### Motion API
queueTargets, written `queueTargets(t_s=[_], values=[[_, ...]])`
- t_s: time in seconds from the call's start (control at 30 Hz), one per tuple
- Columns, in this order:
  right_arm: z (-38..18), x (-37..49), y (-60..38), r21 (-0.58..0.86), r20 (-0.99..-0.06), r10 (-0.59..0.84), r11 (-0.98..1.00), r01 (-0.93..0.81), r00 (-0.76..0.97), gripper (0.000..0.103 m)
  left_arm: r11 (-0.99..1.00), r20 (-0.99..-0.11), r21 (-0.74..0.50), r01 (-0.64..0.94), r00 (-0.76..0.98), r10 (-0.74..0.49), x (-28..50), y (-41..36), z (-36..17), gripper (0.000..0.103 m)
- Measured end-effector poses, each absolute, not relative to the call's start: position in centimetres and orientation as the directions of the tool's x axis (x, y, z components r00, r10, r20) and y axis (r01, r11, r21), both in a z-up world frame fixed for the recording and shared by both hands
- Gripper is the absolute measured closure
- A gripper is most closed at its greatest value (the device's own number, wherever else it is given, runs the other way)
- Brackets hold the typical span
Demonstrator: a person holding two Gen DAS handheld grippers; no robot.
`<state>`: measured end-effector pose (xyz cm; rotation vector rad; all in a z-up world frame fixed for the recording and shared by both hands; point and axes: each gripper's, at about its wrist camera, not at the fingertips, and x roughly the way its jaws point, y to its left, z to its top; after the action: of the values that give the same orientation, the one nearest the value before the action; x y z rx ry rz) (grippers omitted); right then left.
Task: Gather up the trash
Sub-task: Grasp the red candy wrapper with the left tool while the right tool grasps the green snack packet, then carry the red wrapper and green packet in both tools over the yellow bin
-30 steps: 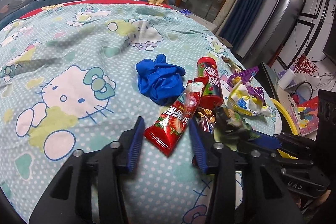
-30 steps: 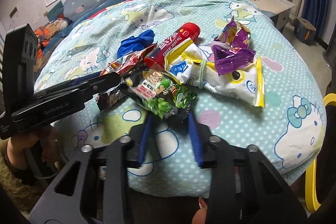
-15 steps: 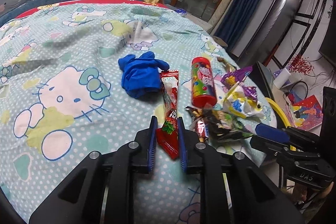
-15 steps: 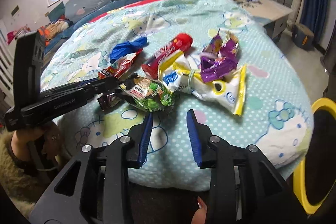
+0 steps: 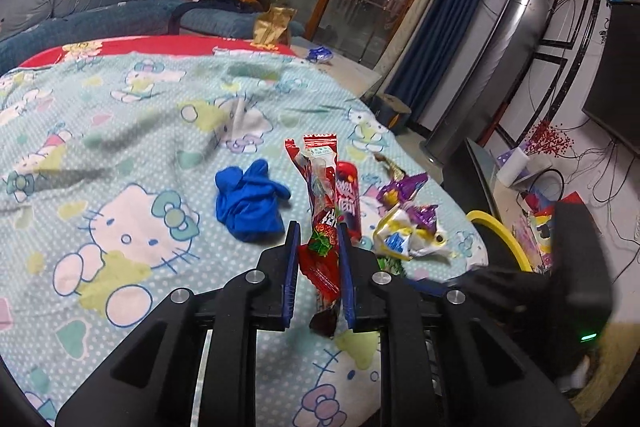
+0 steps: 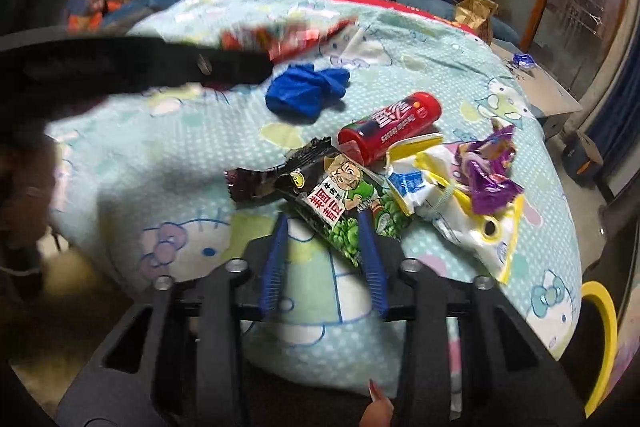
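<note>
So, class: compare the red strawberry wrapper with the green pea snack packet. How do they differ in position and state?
The red strawberry wrapper is pinched in the left tool, off the bedspread; the green pea snack packet lies on the bedspread, between the open right tool's fingers. The wrapper stands upright; the packet lies flat. Both are snack wrappers.

Glossy foil red wrapper over matt cotton bedsheet.
</note>
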<state>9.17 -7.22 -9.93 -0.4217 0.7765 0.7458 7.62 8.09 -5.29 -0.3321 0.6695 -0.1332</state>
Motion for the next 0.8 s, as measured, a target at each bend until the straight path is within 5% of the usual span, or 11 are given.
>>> queueTargets(t_s=[0.2,0.4,0.8], values=[[-9.5,9.8,-7.6,-0.020,-0.742,0.486,0.673,-0.739,0.463,0.102,0.940,-0.573,-0.341,0.017,0.789,-0.222,7.4,8.2,-4.5,0.086],[-6.2,9.9,-10.0,0.160,-0.673,0.622,0.651,-0.742,0.400,0.102,0.944,-0.557,-0.330,0.031,0.801,-0.221,7.1,7.7,-3.5,0.086],[-0.9,10.1,-15.1,0.259,-0.555,0.686,0.679,-0.687,0.469,0.102,0.954,-0.525,-0.293,0.063,0.823,-0.216,6.4,5.7,-1.2,0.086]])
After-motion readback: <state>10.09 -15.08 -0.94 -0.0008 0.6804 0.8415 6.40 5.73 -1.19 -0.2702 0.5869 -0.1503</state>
